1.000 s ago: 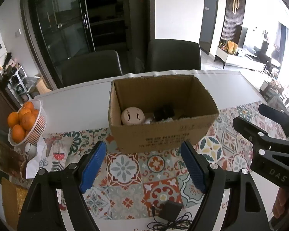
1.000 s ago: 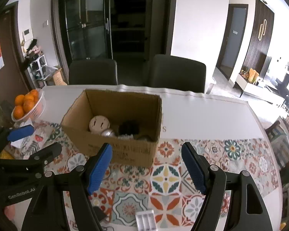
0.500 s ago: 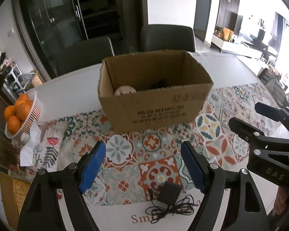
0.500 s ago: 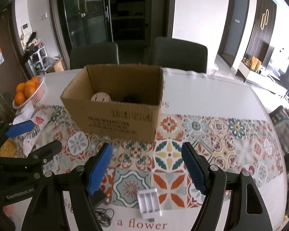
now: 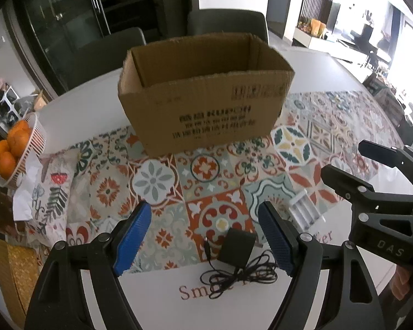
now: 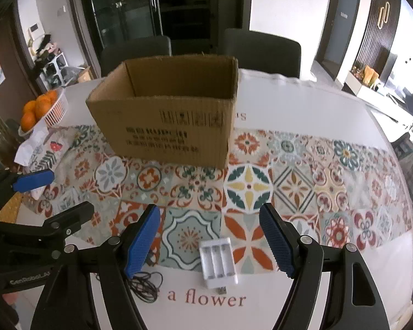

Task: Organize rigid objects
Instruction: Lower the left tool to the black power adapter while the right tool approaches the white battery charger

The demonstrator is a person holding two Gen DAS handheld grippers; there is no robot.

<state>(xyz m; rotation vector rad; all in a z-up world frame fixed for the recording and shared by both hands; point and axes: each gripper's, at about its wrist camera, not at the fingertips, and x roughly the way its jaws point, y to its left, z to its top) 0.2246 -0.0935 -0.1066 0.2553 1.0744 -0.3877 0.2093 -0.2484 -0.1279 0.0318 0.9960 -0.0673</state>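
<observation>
Roughly, left to right across the table:

Far left edge: basket of oranges [image 5: 16, 148] with a patterned cloth [image 5: 52, 192] just beside it; both well apart from the work, no obstacle.

Left gripper [image 5: 203, 236]: jaws parted, nothing between the blue pads; it hangs above the near edge of the table, pointing steeply down at the black adapter [image 5: 236, 247].

Black adapter: lies at the near edge where the tiled runner [image 5: 212, 170] meets bare white table [image 6: 303, 104]; its thin cord [image 5: 239, 273] is a loose tangle toward the near edge, just beside it.

Right gripper [image 6: 210, 238]: jaws apart and empty, aimed down at the white battery charger [image 6: 219, 258].

White battery charger: flat on the near edge, half on the runner, half on white table, a small plug at its near end; near the adapter, not touching.

Cardboard box [image 6: 168, 126]: mid-table beyond both items, open top; contents hidden from this low angle.

Risk, cord: my guess is a lift of the adapter drags the tangle, which could snag a finger or trail over the box wall.

Risk, charger: low and flat, so pads may scrape the table or slip off its smooth sides.

Risk, crowding: the two grippers sit close side by side and could knock each other when carrying toward the box.

In the way: only the tall near wall of the box.
</observation>
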